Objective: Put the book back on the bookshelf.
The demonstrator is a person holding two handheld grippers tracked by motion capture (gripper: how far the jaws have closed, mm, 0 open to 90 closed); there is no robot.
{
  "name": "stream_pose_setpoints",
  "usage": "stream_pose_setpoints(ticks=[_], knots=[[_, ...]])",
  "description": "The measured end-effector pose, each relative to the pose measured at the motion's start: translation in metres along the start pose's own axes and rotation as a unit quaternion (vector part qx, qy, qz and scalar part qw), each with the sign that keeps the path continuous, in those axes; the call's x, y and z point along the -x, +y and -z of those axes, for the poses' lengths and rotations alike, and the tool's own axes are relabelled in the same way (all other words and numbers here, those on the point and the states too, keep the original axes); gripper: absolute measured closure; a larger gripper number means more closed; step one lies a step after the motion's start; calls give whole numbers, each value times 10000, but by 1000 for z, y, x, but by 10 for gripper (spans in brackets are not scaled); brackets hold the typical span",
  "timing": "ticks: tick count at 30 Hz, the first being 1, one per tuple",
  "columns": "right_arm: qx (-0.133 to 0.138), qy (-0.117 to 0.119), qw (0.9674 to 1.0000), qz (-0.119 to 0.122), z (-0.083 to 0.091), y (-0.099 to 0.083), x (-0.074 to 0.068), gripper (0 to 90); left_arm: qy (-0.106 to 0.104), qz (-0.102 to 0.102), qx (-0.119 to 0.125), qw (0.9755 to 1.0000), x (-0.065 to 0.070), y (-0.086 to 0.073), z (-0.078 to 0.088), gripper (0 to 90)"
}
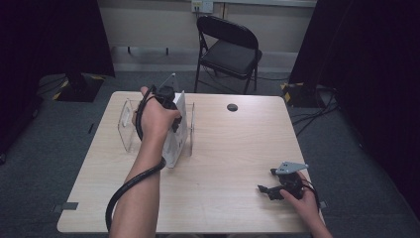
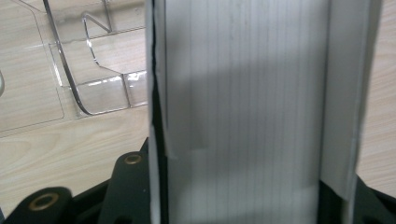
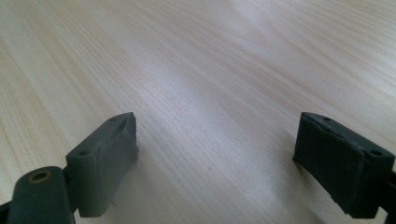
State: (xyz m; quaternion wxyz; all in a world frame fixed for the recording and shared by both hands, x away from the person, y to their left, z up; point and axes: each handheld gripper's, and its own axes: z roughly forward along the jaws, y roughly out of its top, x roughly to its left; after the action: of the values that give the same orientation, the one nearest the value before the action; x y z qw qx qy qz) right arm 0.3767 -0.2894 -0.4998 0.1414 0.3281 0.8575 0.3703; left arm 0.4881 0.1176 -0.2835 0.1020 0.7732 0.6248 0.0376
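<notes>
A thick white book (image 1: 177, 135) stands upright on its edge, against the right side of a clear acrylic rack (image 1: 128, 126) at the table's back left. My left gripper (image 1: 172, 113) is shut on the book from above, with a hand wrapped around the gripper. In the left gripper view the book's white page edge (image 2: 243, 102) spans the gap between the black jaws of my left gripper (image 2: 243, 196), and the clear rack (image 2: 93, 84) lies to its left. My right gripper (image 1: 266, 190) rests on the table at the front right, open, with bare wood between its jaws (image 3: 219, 154).
The wooden table (image 1: 237, 144) has a small black round cap (image 1: 232, 107) near its back edge. A black folding chair (image 1: 230, 49) stands behind the table. Dark curtains hang at both sides, and cables lie on the floor at the right.
</notes>
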Motion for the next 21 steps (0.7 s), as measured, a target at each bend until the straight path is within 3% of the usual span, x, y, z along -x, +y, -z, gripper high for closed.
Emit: stream_pose_setpoints(ticks=[21], knots=[[0,-3,10000,-6,0,0,0,122,47,155,65,9998,0,7,-7,529]])
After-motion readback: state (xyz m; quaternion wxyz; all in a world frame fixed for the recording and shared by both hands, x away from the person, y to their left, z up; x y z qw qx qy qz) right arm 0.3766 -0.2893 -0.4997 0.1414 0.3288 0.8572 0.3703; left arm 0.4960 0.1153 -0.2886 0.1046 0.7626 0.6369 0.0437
